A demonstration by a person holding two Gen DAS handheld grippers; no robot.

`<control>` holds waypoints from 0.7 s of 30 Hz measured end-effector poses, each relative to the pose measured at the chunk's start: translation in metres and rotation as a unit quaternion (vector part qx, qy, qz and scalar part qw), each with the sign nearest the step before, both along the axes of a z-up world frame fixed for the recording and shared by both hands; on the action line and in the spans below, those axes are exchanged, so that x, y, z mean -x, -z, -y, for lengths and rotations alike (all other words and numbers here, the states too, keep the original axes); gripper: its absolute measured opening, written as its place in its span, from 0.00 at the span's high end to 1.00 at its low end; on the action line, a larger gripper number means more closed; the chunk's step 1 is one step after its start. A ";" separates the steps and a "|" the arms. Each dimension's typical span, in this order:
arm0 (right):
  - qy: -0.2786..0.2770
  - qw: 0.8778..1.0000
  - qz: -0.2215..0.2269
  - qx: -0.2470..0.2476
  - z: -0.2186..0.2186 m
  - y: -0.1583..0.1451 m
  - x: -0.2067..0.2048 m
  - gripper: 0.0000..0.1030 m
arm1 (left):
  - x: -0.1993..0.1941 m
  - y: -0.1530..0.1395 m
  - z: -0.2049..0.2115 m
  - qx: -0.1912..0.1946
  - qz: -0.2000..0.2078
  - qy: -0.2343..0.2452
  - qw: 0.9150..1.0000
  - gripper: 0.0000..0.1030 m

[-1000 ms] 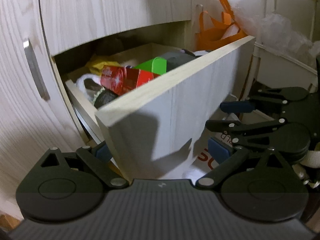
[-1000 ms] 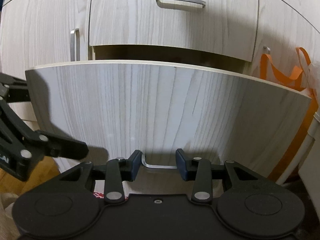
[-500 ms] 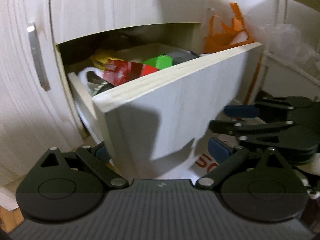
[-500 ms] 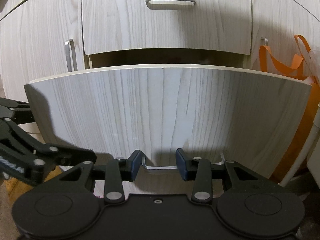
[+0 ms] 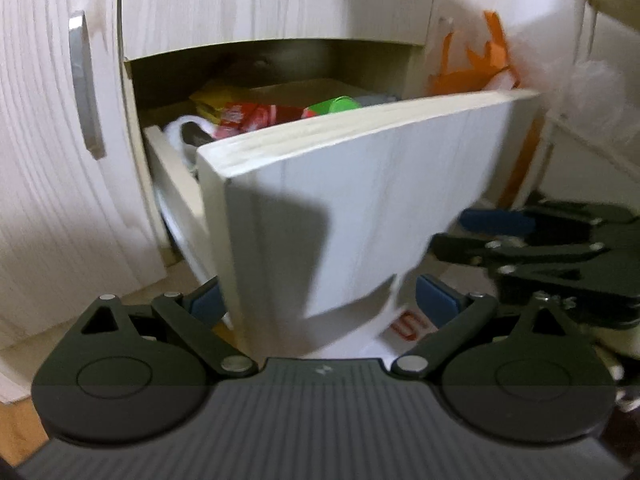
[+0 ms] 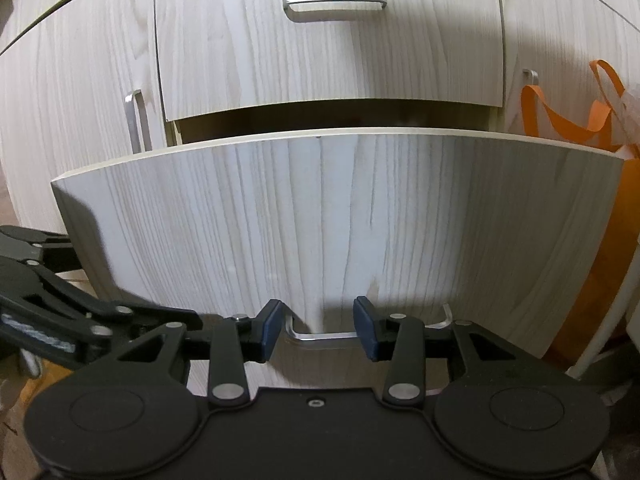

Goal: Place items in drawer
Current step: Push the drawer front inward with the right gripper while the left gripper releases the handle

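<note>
Drawer (image 6: 340, 216) pulled part-way out, right gripper (image 6: 320, 330) just opening, pads astride metal handle (image 6: 322, 336), left gripper (image 5: 320, 300) spread wide at drawer's front corner.

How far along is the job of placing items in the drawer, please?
Done: the drawer is open, with a red packet and green item already inside. In hand: the right gripper straddles the drawer handle, its jaws just opening, pads clear of it; the left gripper is open, empty. Left: probably just pushing the drawer shut.
</note>
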State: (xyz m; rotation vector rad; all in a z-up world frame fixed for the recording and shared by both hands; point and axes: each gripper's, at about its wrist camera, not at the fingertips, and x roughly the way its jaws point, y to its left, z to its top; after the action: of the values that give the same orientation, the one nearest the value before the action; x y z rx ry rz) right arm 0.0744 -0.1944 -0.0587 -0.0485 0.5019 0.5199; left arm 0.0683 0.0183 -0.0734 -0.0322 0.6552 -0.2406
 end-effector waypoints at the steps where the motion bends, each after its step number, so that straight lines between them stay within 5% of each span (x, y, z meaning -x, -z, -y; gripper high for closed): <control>1: -0.001 1.000 -0.002 -0.003 0.001 0.000 -0.003 0.54 | 0.000 0.000 0.000 0.001 0.001 -0.001 1.000 0.04; 21: -0.006 1.000 -0.010 -0.020 0.006 0.000 -0.024 0.54 | -0.002 0.003 -0.006 0.010 -0.036 -0.003 0.999 0.04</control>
State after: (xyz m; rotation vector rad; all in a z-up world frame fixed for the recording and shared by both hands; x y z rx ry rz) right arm 0.0986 -0.2003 -0.0585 -0.0084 0.5112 0.5431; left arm 0.0707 0.0244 -0.0765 -0.0621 0.7234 -0.2413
